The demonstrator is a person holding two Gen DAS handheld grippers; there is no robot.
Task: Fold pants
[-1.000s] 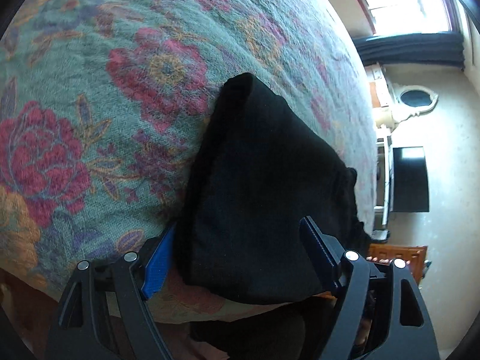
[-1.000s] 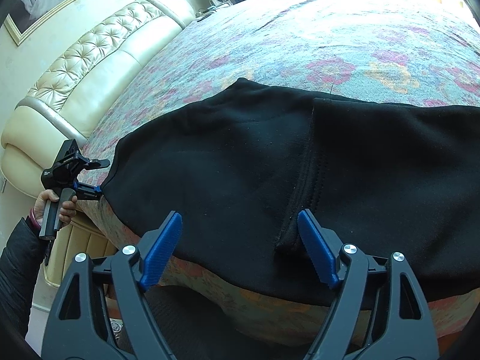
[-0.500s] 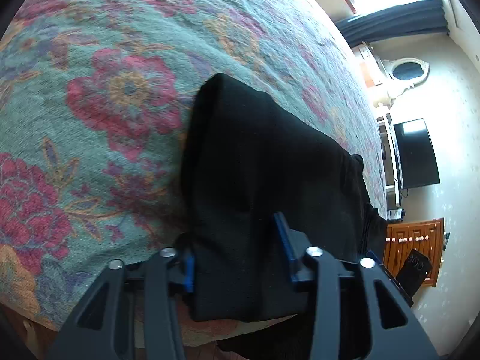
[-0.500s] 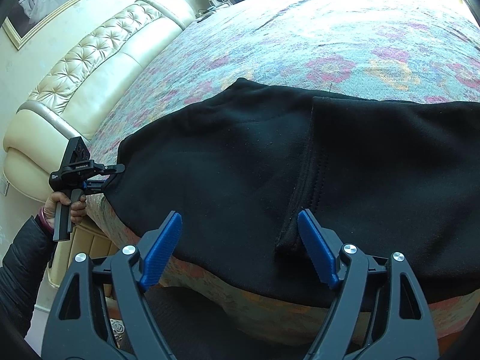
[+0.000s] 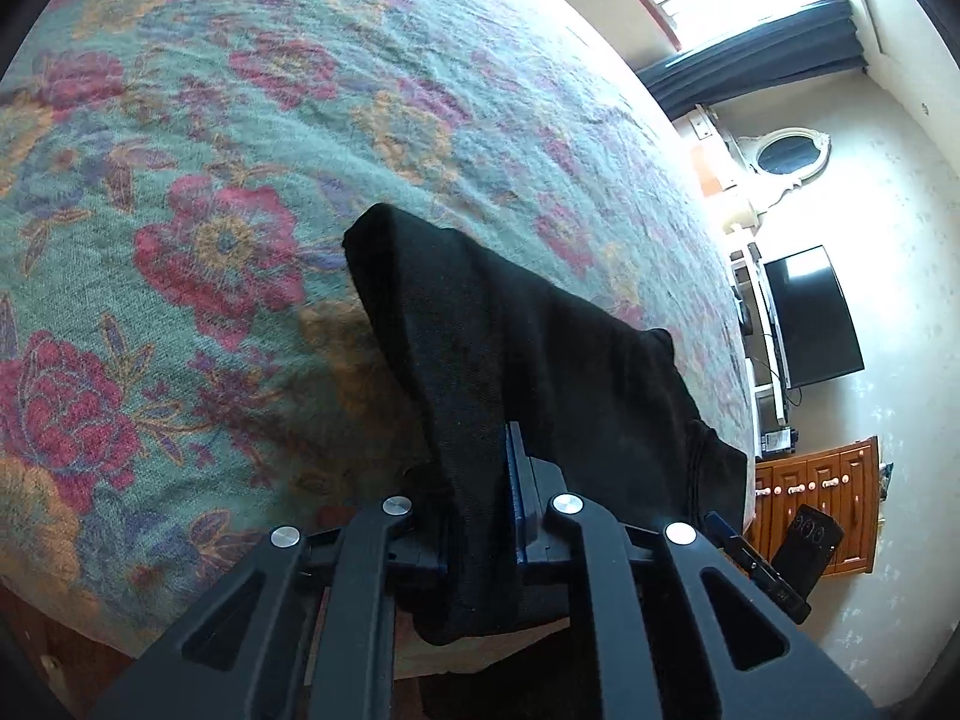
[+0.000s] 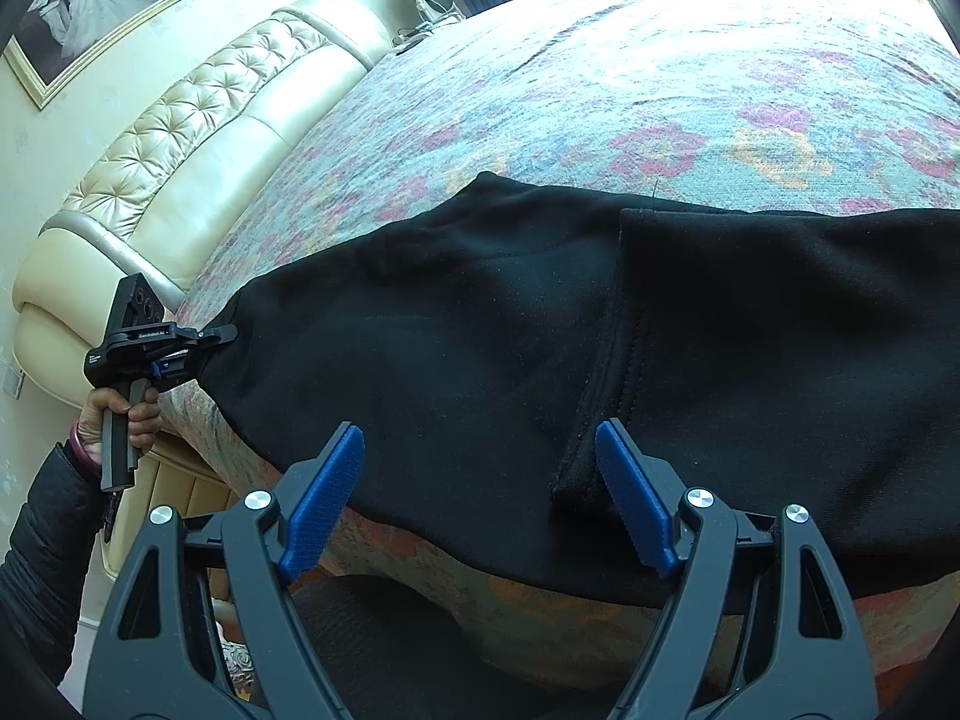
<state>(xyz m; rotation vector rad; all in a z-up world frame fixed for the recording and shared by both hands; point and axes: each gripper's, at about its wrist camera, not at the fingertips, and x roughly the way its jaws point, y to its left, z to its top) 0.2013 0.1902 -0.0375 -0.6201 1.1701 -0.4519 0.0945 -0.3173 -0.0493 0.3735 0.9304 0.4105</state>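
Change: left gripper closing, now clamps pants hem, spread wide a second ago.
Right gripper: spread, unmoved, seam between fingers, ungrasped.
Meaning: fold lift starting.

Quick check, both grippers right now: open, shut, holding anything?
Left gripper: jaws closing, pads clamped on the end of the black pants.
Right gripper: open, holding nothing, hovering over the pants' near edge.

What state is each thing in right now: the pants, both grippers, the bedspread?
Black pants: spread flat across the bed edge, one end pinched and raised.
Left gripper: fingers closing, clamped on the pants' end.
Right gripper: open, fingers either side of the pants' near edge, not gripping.
Floral bedspread: flat under the pants.
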